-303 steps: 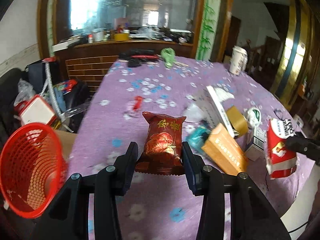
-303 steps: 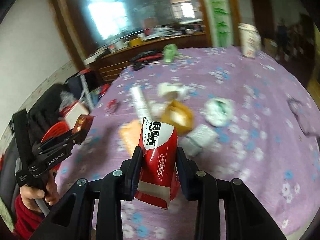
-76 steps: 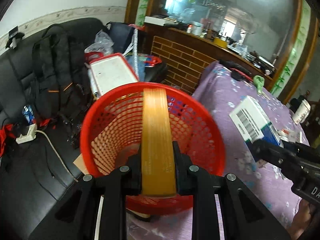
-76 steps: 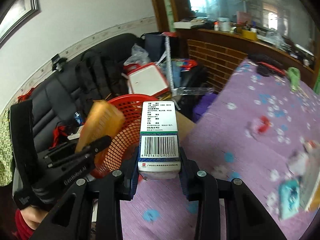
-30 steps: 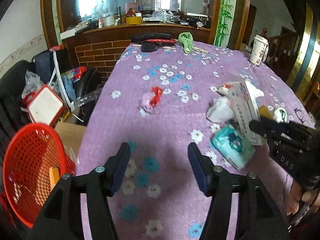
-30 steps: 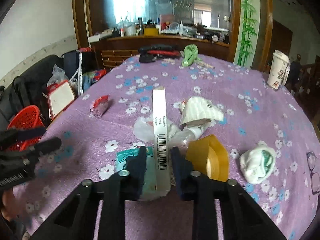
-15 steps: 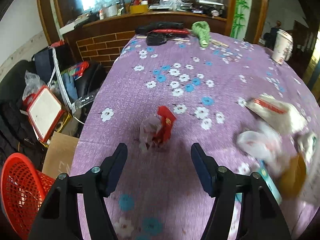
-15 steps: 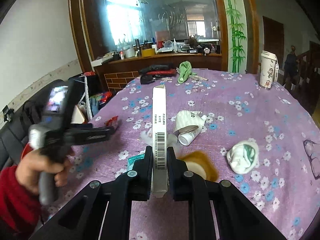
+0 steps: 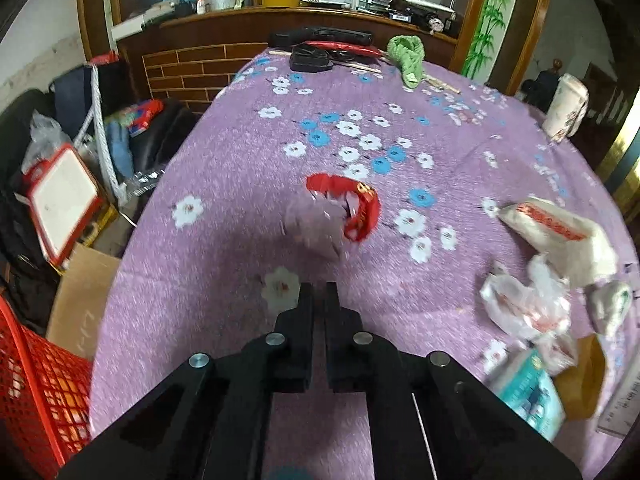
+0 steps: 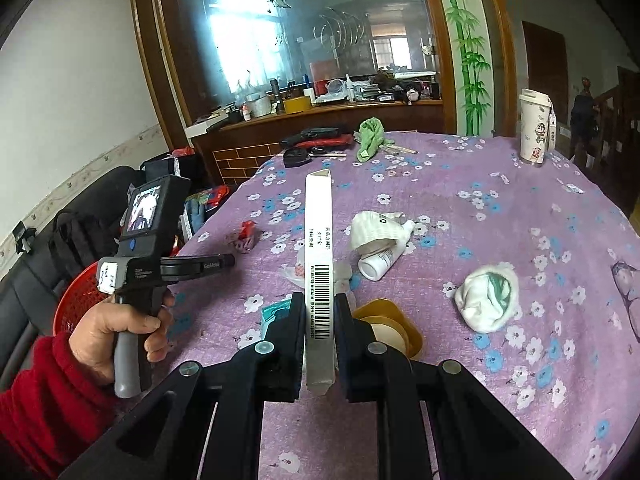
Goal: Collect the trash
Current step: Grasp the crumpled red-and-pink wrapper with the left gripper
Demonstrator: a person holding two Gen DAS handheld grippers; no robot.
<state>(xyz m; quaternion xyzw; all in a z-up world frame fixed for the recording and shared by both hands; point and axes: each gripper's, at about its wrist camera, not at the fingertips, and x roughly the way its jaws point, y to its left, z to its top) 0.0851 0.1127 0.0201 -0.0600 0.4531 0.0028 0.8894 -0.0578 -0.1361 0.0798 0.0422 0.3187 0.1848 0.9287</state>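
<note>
Lived-in home, dining or living room. Round tabletop point(image 10: 460, 184) under purple flowered cloth, strewn with wrappers and boxes. Behind it, wooden counter with brick front point(image 9: 192, 68), crowded with bottles and jars. Large framed glass panel point(image 10: 304, 32) above counter, painted green bamboo point(image 10: 466, 40) beside it. Dark sofa point(image 10: 72, 232) along white wall, backpack point(image 10: 76, 240) on it, bags piled near. Red mesh basket point(image 9: 36, 392) and cardboard point(image 9: 82, 300) on floor beside table. Cartoon-printed cup point(image 10: 534, 134) and green cloth point(image 10: 370, 136) on tabletop.
</note>
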